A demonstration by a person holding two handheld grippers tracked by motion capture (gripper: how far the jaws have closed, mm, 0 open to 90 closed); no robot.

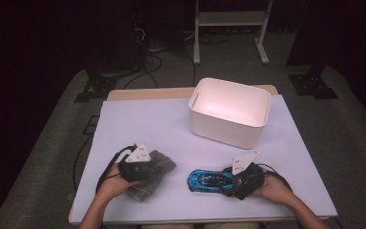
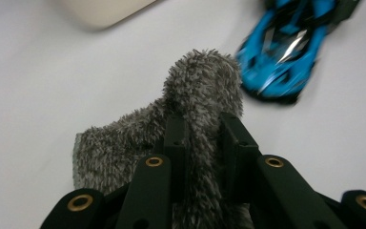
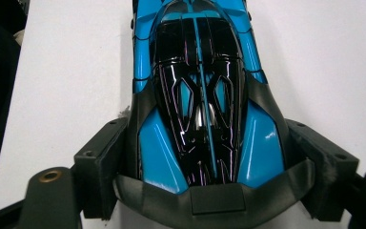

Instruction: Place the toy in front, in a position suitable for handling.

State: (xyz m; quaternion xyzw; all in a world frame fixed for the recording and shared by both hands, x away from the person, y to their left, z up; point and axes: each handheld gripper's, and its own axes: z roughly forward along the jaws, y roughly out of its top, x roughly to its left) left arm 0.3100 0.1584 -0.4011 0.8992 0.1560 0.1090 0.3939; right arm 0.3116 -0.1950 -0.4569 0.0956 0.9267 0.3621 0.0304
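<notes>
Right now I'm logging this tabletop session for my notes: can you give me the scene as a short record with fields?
surface: table with a white sheet
left gripper: jaws clamped on a grey fuzzy cloth, which bunches up between them
right gripper: jaws set wide against both sides of the rear of a blue and black toy car
car position: on the sheet, near the front edge, to the right of the cloth
container: white bin at the far side of the sheet, open top, nothing seen inside

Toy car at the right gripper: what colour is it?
Bright blue with glossy black roof and trim; the toy car shows best in the right gripper view.
</notes>
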